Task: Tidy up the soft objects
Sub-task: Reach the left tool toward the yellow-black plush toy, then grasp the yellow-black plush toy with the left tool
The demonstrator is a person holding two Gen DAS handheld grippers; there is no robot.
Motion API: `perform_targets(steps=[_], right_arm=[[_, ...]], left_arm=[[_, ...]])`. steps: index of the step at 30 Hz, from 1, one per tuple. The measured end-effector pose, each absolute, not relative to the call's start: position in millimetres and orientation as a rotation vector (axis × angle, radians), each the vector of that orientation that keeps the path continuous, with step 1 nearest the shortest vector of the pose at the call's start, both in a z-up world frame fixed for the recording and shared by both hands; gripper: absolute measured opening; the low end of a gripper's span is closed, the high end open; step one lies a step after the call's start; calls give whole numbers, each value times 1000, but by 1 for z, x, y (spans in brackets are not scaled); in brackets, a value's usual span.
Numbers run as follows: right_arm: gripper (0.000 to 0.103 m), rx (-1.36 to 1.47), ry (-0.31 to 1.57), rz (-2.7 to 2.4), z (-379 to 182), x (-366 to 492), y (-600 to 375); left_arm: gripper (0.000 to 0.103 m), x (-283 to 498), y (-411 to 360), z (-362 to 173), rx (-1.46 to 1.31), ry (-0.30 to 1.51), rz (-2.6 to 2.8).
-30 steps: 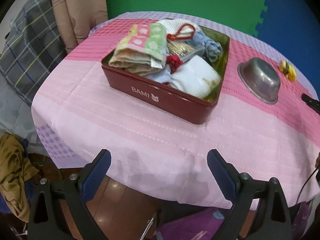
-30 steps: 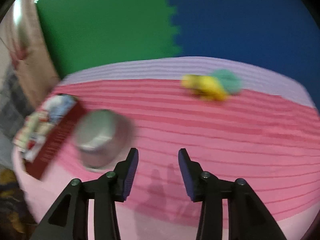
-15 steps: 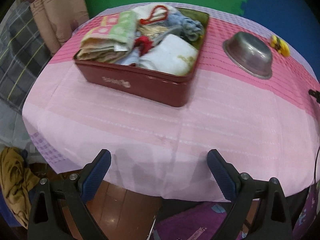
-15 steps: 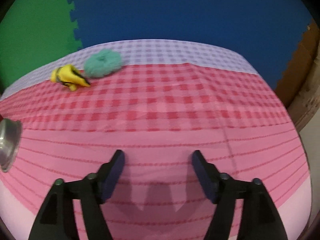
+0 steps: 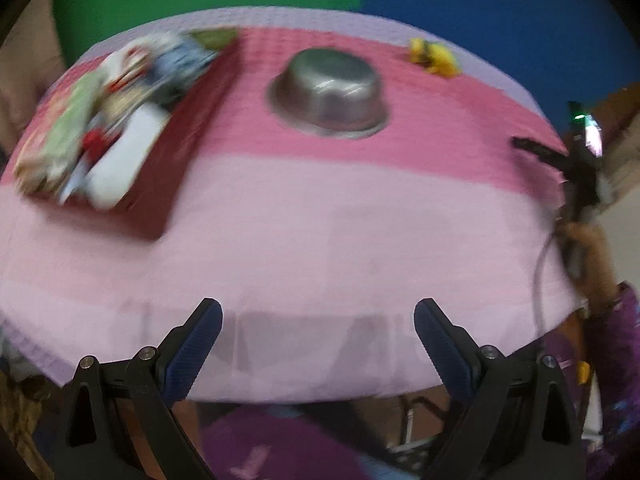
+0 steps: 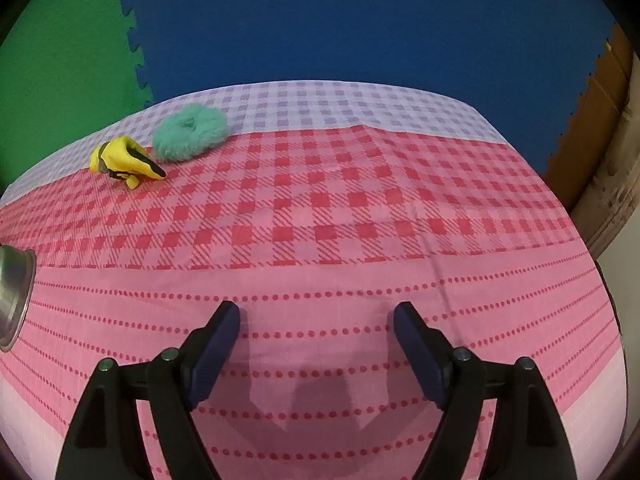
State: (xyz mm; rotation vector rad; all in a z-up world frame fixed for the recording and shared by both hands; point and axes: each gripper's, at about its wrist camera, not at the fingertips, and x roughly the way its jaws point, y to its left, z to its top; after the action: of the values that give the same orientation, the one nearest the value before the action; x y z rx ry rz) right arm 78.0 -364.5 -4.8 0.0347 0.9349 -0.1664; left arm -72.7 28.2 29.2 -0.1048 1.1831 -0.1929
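Right wrist: yellow toy (image 6: 124,159) (beside teal scrunchie (image 6: 190,132)) points its long axis rightward.

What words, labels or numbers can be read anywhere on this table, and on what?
None can be read now.
Red tin: its side is motion-blurred in the left wrist view; any print on it is illegible.
Metal bowl: no marking visible.
Yellow toy: no text visible.
Green scrunchie: no text visible.
Tablecloth: only checks and dots.
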Motion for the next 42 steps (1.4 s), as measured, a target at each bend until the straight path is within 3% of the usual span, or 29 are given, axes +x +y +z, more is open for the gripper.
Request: perform_targets(steps=[18,28,42], right_arm=[[82,35,923,-169,-2,74,-363],[82,66,881,-113,3,69,-364],[82,81,852,-125,8,65,-364]], left_arm=[[96,138,-102,81,-286,1189,-322],[95,218,-119,42,-379,1235,-236],[94,257,-124,-9,-557,1290,-139]])
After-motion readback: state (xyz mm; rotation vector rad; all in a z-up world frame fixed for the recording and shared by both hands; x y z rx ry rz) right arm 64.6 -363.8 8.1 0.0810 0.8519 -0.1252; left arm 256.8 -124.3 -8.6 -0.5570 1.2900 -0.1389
